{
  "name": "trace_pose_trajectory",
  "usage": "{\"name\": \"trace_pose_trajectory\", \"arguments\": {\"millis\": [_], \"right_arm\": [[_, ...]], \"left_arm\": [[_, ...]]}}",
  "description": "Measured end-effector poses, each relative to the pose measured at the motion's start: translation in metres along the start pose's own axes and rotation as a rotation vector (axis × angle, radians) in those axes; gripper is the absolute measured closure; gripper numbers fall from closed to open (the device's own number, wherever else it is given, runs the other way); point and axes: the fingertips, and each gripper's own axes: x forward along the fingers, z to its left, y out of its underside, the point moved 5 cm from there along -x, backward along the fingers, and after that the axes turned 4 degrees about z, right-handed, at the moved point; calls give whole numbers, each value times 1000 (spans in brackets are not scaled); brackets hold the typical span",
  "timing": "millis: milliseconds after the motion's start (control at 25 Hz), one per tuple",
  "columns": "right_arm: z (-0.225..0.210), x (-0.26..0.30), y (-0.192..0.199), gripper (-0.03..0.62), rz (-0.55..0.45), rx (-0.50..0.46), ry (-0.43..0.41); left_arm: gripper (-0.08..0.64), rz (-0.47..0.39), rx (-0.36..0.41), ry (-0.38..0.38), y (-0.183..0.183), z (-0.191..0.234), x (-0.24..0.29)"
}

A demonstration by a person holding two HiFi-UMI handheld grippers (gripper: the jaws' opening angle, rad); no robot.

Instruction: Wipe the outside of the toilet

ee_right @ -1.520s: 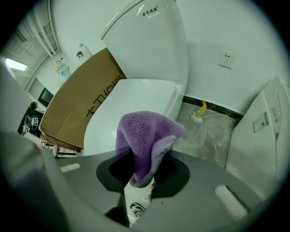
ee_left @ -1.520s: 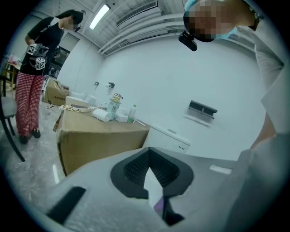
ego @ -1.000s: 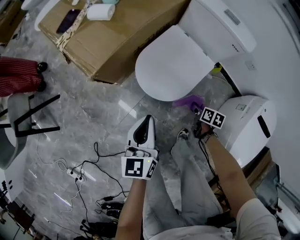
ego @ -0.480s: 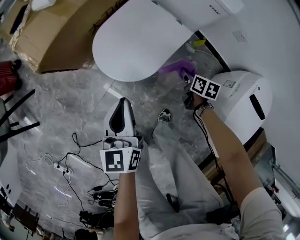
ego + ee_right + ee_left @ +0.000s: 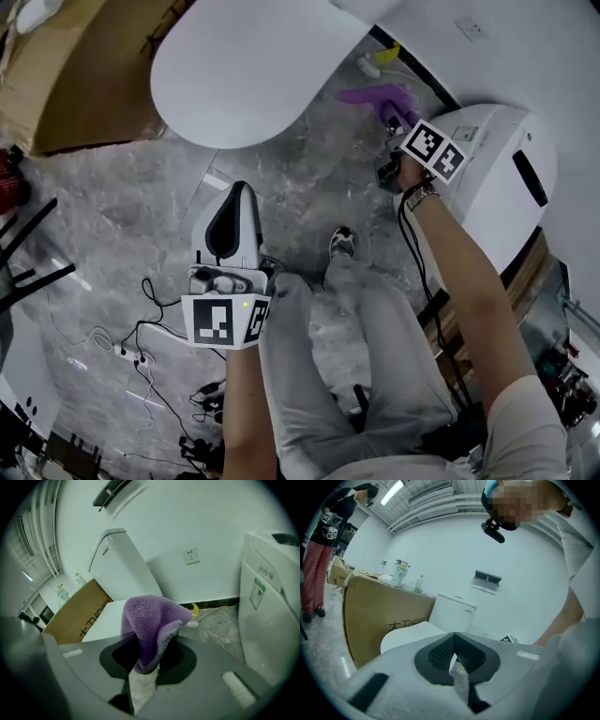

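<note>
step: approach, pre-contact. The purple cloth (image 5: 152, 620) is pinched in the right gripper (image 5: 146, 670) and is not on the toilet (image 5: 253, 66) yet. I judge that no wiping stroke is under way.
next: the right gripper needs to swing toward frame left so the cloth's loose fold lands flat on the bowl's outer side, under the lid rim, then press and drag. Slip risk: it looks like only one end of the cloth is clamped.
cardboard box (image 5: 75, 84): upper left of the head view, beside the toilet, well apart from both grippers.
left gripper (image 5: 457, 665): left of centre in the head view. Jaws pressed together, nothing between them. Tips aim up-frame at the lid, apart from it.
toilet: the closed lid fills the top centre of the head view, and the tank shows behind it in the left gripper view. From above, the lid hides the bowl's outer side.
cloth vs toilet: the cloth sits just right of the lid's right edge, over the floor (image 5: 309, 187). It's near the lid but apart, as far as I can tell.
right gripper: upper right, between the toilet and the white appliance (image 5: 497, 197). Jaws clamped on the cloth's lower end; the rest stands up and folds over.
white appliance: right edge, just beside the right gripper. Can't tell if they touch.
</note>
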Motion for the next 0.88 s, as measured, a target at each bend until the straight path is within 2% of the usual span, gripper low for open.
{"name": "trace_pose_trajectory", "arguments": {"millis": [160,280,560,640,760,880], "right_arm": [[-9,38,7,502,-33,31,-2],[-22,66,8,502,-59,72,-12],[-50,139,-14,502,-180,81,13],[-45,164,-23,503,-205,53,-12],[-18,194,-34,510,-205,-62,-94],[-17,205,-37,531,-251,-23,-111]], "left_arm": [[554,-78,-65,-23,22,20,24],[554,-86,-85,-27,51,29,42],[554,-81,-40,69,101,44,82],[554,-107,-27,86,111,51,97],[554,-110,18,123,124,56,113],[554,-145,51,116,130,66,116]]}}
